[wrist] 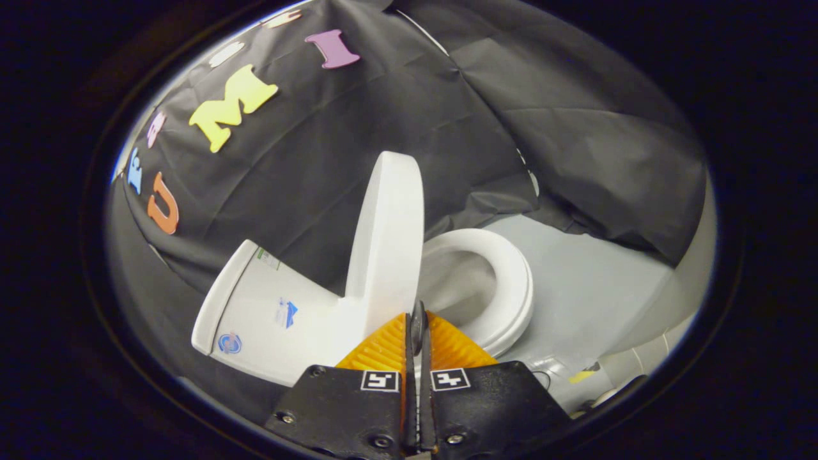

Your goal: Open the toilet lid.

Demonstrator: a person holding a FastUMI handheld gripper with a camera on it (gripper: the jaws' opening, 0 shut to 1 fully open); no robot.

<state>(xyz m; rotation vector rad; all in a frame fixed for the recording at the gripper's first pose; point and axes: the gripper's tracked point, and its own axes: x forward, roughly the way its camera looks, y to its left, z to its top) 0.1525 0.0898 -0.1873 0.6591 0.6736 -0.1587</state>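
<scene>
OK, your gripper (418,319) has its fingers pressed together holding nothing, tank (262,306) beside them, grey floor (594,287) beyond, white lid (386,236) upright, seat (505,281) down.

We see a white toilet (281,313) with its white lid (386,236) and white seat (511,281). Small blue stickers dot the tank (255,306). The floor (594,287) is plain pale grey.
</scene>
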